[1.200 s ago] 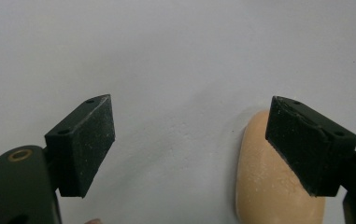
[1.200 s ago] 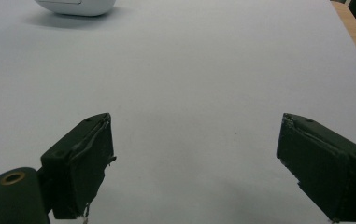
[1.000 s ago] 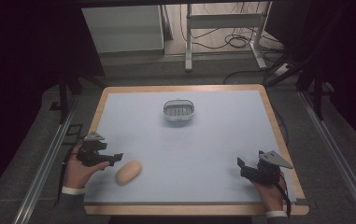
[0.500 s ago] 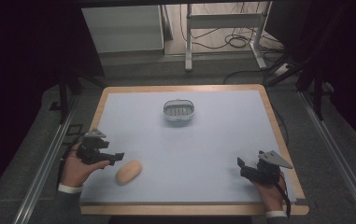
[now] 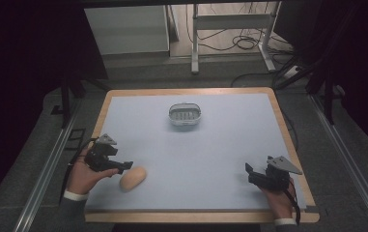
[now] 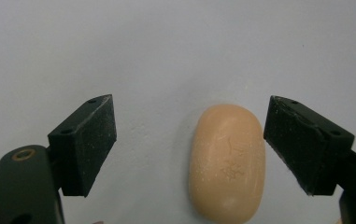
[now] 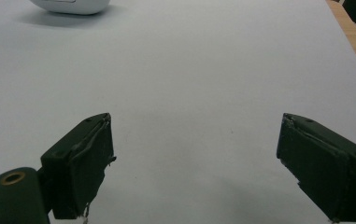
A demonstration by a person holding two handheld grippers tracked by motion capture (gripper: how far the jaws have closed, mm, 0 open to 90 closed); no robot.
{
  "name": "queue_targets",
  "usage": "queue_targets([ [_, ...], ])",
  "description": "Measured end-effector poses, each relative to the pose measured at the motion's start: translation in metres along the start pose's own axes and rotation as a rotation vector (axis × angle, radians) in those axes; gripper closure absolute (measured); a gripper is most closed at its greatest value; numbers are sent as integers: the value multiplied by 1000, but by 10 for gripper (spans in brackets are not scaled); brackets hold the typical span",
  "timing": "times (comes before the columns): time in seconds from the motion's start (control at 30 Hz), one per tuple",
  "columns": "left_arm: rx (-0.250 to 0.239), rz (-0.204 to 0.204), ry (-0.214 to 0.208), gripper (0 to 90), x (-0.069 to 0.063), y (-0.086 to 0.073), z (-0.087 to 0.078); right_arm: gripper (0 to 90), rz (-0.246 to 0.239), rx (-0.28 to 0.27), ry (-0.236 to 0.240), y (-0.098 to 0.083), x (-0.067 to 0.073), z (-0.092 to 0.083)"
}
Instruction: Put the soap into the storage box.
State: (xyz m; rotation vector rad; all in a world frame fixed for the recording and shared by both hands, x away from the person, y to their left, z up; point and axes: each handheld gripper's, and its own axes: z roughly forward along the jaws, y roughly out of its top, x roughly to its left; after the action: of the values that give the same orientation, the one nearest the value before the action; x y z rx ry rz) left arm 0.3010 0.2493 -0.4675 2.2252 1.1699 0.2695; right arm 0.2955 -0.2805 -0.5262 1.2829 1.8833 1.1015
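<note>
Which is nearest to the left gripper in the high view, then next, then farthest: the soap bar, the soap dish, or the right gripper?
1. soap bar, just beside the left gripper
2. soap dish, toward the table's far middle
3. right gripper, across at the table's right side

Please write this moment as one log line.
left tool: open, around soap bar, not closed | right tool: open, empty | soap dish: far centre, empty

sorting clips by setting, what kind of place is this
Probably a lab or recording workspace, not a home: a wood-edged table with a plain pale mat, dark curtains around it, loose cables on the floor behind, and handheld grippers, the left gripper near a soap bar.
</note>
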Motion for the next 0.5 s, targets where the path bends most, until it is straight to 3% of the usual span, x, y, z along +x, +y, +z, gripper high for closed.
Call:
queue_targets([
  [0.5, 93, 39, -6, 175, -14, -1, 24, 111, -5, 2, -4, 0, 0, 0],
])
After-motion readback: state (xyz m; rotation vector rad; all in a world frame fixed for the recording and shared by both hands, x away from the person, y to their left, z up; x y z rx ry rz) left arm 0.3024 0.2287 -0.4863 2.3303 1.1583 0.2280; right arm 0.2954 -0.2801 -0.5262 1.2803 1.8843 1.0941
